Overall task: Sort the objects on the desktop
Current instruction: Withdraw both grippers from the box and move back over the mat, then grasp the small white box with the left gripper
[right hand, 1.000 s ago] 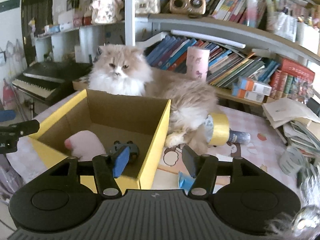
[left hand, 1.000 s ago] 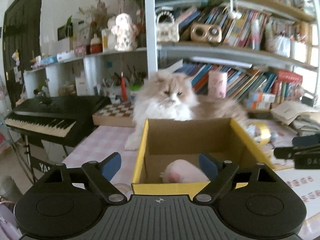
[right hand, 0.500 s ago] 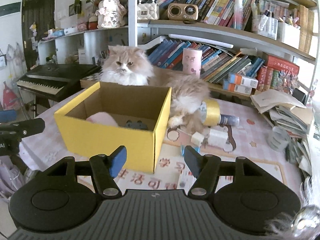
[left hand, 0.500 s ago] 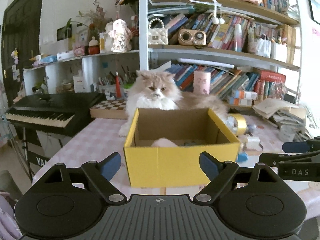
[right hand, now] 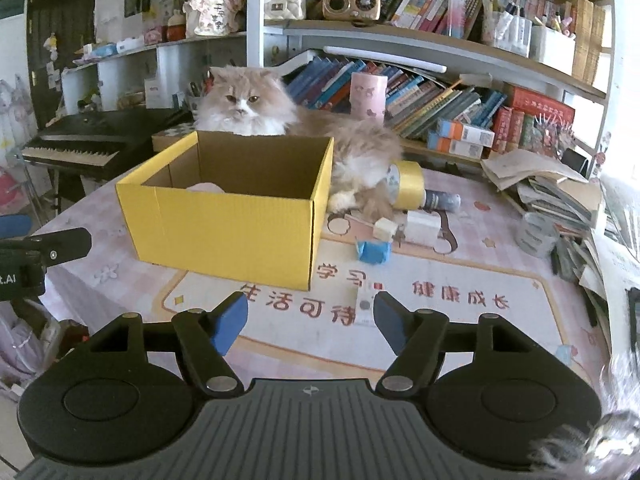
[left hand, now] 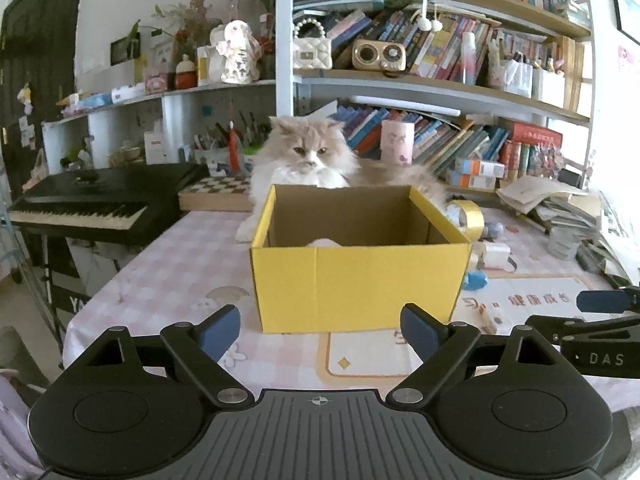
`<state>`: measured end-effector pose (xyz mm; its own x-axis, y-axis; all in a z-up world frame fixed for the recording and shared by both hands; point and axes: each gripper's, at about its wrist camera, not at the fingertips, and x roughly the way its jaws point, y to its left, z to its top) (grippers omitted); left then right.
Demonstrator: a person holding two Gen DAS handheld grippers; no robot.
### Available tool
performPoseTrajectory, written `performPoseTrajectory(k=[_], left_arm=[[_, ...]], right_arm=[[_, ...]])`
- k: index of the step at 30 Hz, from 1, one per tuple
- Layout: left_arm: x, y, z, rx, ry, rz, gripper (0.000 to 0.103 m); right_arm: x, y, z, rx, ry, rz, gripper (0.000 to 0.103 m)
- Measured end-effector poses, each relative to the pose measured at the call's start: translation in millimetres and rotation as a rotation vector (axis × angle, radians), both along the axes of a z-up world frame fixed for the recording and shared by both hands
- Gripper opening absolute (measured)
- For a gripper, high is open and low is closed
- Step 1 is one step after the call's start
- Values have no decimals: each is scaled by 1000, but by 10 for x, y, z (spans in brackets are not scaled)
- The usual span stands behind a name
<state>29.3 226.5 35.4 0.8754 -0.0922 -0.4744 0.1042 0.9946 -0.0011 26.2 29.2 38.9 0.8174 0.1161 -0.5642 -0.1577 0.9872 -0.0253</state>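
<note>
1. Desktop objects: loose on the table (right hand: 520,320) ahead and to the right of the right gripper (right hand: 310,320). A small white stick-shaped item (right hand: 365,304) lies just past its fingertips; a blue crumpled piece (right hand: 374,251), a white block (right hand: 422,225), a small cream cube (right hand: 385,227) and a yellow tape roll (right hand: 406,184) lie farther ahead.
2. Right gripper: empty, jaws opening.
3. Left gripper (left hand: 320,330): jaws wide apart, nothing between them; the yellow box (left hand: 360,280) stands straight ahead.
4. Step in hand, as judged: reach for the next item. The white stick is nearest; straddle it with the jaws well spread, low to the table, before closing.
5. Yellow box: open-topped, ahead-left of the right gripper. A pale pink rounded thing (right hand: 206,188) shows above the wall; other contents hidden.
6. Cat (right hand: 256,108): lying behind the box; avoid it.
</note>
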Motion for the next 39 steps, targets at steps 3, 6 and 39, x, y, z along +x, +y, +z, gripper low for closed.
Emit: performPoseTrajectory(k=[3,6,39], left_arm=[[-33,-7,-29,1,5,-11,93],[-50,-7,-56,-8,15,-15,93],[220,-1010,-425,31,168,-73,97]], right_arm=[[-47,14,-24,2,6,-14,69],[-75,4,-37,1,9,-31,71],[117,-1041,-452,11,132,-193,80]])
